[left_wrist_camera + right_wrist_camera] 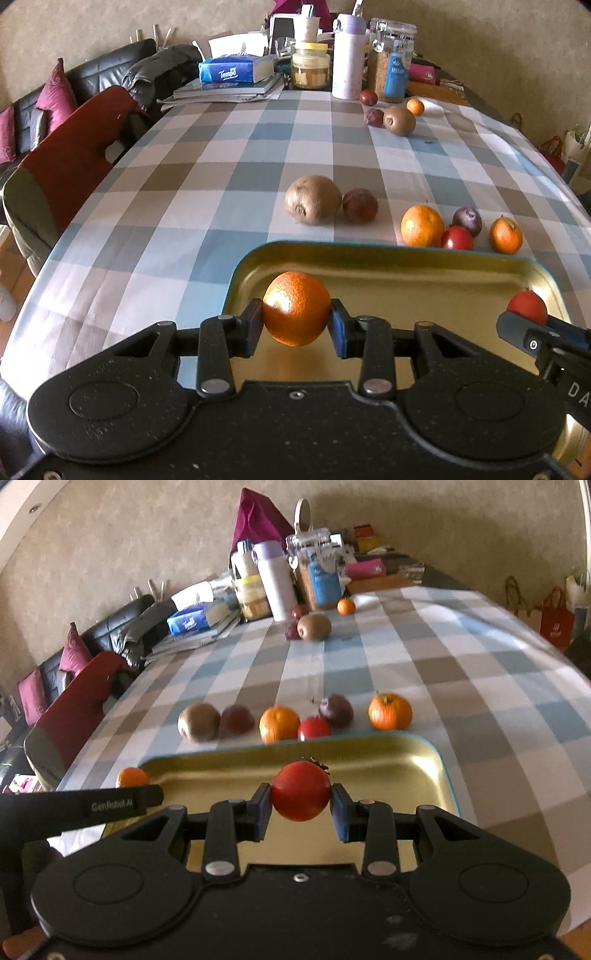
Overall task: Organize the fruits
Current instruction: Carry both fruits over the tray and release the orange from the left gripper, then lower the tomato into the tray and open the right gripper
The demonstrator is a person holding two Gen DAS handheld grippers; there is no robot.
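Note:
My left gripper (296, 325) is shut on an orange (296, 308) and holds it over the left end of the gold tray (406, 273). My right gripper (301, 805) is shut on a red tomato (301, 791) over the same tray (424, 768); it also shows at the right of the left wrist view (526, 308). Beyond the tray's far rim lie a kiwi (313, 199), a brown passion fruit (360, 206), an orange (422, 226), a tomato (457, 238), a purple passion fruit (467, 220) and a small orange (505, 235).
More fruit sits far back: a kiwi (399, 120), two dark fruits (373, 117) and a small orange (415, 106). Jars, a white bottle (348, 55), tissues (231, 70) and books crowd the far end. A red chair (70, 155) stands at the left edge.

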